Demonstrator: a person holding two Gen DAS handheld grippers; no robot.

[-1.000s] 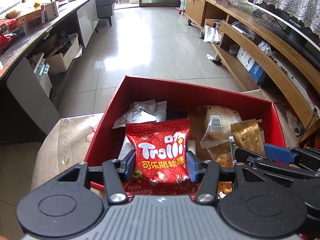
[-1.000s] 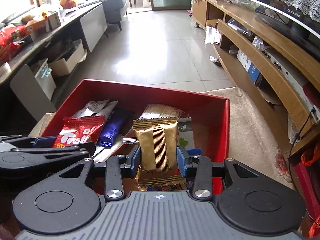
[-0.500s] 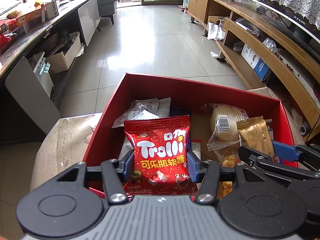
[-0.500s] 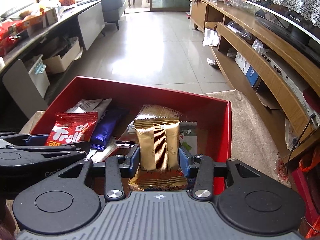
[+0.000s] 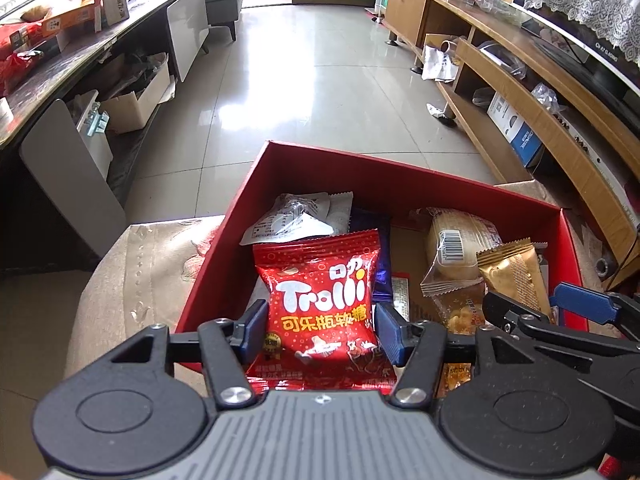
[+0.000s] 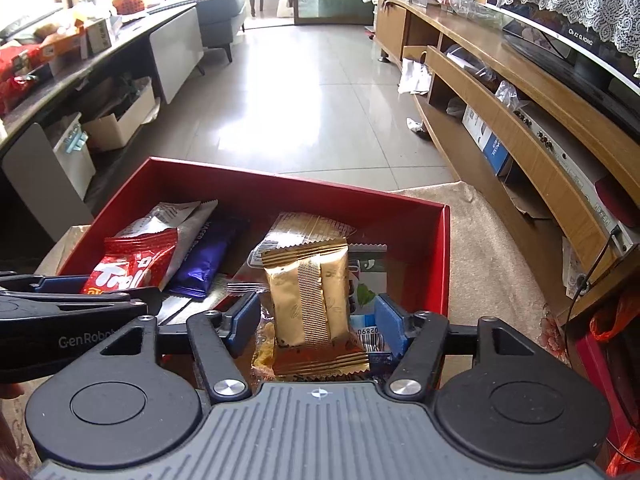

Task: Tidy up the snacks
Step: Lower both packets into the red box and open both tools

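Observation:
My left gripper (image 5: 320, 330) is shut on a red Trolli gummy packet (image 5: 320, 296) and holds it upright over the near left part of the red box (image 5: 400, 192). My right gripper (image 6: 316, 322) holds a gold foil snack packet (image 6: 308, 296) upright over the box's near right part (image 6: 444, 256); the right pad stands slightly off the packet. Both packets show in the other view too: gold (image 5: 514, 276), Trolli (image 6: 132, 266). Inside the box lie a purple bar (image 6: 204, 264), white wrappers (image 5: 300, 220) and a clear bread packet (image 5: 460, 244).
The box rests on a beige patterned cloth (image 6: 488, 248). Beyond it is a tiled floor (image 5: 312, 80). A wooden TV cabinet (image 6: 520, 112) runs along the right. A dark counter with boxes (image 5: 60, 48) runs along the left.
Both grippers have risen and drawn back slightly with their packets. The right gripper's jaws have widened a little around the gold packet.

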